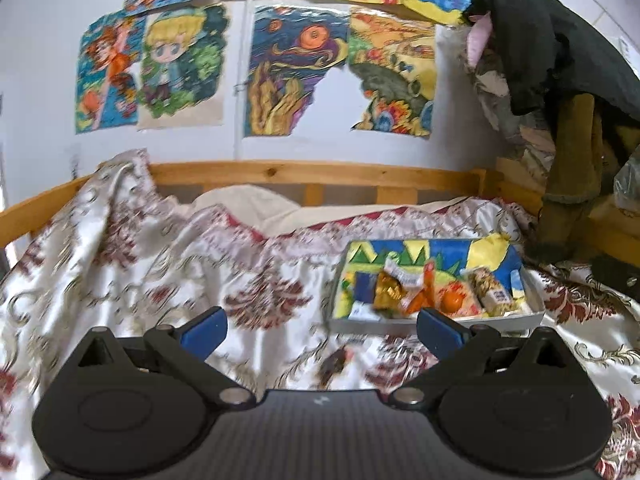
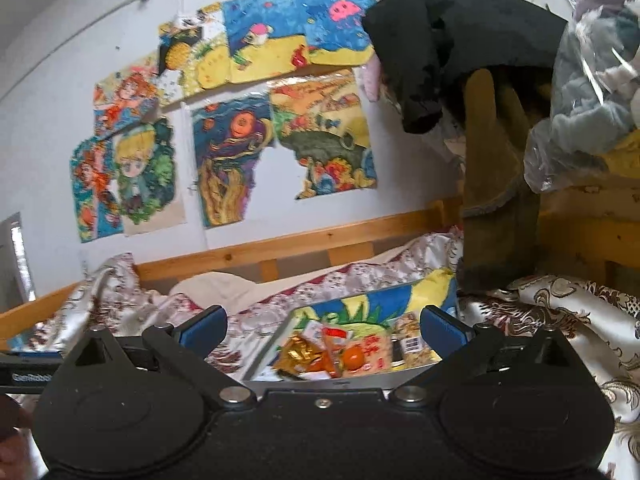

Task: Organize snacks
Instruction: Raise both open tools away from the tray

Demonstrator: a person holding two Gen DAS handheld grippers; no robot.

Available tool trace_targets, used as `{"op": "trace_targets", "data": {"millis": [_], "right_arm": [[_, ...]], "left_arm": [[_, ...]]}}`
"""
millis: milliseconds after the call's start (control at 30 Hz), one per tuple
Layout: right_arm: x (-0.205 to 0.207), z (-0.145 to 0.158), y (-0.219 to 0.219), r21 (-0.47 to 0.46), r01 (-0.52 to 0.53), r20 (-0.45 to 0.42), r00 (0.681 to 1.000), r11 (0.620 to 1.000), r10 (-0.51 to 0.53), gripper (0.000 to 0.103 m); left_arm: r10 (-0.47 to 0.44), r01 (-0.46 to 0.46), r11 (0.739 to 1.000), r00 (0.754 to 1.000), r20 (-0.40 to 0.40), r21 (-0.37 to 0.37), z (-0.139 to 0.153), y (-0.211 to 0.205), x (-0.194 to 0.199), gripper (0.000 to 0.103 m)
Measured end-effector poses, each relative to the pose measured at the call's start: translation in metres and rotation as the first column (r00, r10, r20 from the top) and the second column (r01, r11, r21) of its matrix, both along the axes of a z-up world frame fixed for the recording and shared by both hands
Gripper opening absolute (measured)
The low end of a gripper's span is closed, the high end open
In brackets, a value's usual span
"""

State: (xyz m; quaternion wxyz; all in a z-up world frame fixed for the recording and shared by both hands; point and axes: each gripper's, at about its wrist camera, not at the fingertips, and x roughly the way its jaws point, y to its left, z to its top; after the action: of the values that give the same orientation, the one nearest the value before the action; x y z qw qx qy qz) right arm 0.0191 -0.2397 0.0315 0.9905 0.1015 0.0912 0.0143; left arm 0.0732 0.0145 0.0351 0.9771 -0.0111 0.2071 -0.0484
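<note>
Blue-padded left gripper (image 1: 322,326) and right gripper (image 2: 324,326) both spread wide, empty; gold-wrapped snack (image 1: 390,292), orange packet (image 1: 424,296), possibly nut bar (image 1: 490,290) inside white tray (image 1: 440,322).

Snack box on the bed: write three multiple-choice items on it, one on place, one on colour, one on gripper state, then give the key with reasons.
1. Where does the snack box stand?
A. on the patterned bedspread
B. on the wooden bed rail
C. on the floor

2. What colour is the round fruit in the box?
A. green
B. orange
C. purple

3. How do the two grippers stand?
A. both open, holding nothing
B. left shut on a wrapper
C. right shut on the box

Key: 1 A, the box's white wall rests on the red and white cloth, in front of the bed rail. 2 B, it shows orange among the wrappers in both views. 3 A, the left gripper and the right gripper each show blue fingers spread wide with nothing between them.
</note>
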Motion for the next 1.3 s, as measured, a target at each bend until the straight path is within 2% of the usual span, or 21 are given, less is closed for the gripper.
{"op": "trace_targets", "data": {"millis": [233,433,533,967,1300], "right_arm": [[-0.037,0.002,0.018,-0.005,-0.028,-0.015,0.999,1.0,0.028,0.102],[-0.051,-0.008,0.032,-0.048,0.019,-0.126,0.992,0.999,-0.024,0.102],[-0.056,-0.012,0.037,-0.067,0.025,-0.139,0.99,0.997,-0.035,0.102],[-0.038,-0.03,0.038,-0.088,0.05,-0.277,0.958,0.995,-0.073,0.102],[-0.031,-0.033,0.041,-0.106,0.042,-0.321,0.944,0.993,-0.074,0.102]], "left_arm": [[0.042,-0.043,0.999,0.995,-0.089,-0.011,-0.006,0.019,-0.03,0.103],[0.046,-0.043,0.998,0.995,-0.086,0.037,-0.009,0.015,-0.05,0.103],[0.047,-0.043,0.998,0.995,-0.09,0.038,-0.009,0.015,-0.053,0.103],[0.101,-0.095,0.995,0.978,-0.182,0.041,-0.018,0.023,-0.044,0.103],[0.141,-0.126,0.989,0.962,-0.233,0.08,-0.025,0.023,-0.036,0.103]]}}
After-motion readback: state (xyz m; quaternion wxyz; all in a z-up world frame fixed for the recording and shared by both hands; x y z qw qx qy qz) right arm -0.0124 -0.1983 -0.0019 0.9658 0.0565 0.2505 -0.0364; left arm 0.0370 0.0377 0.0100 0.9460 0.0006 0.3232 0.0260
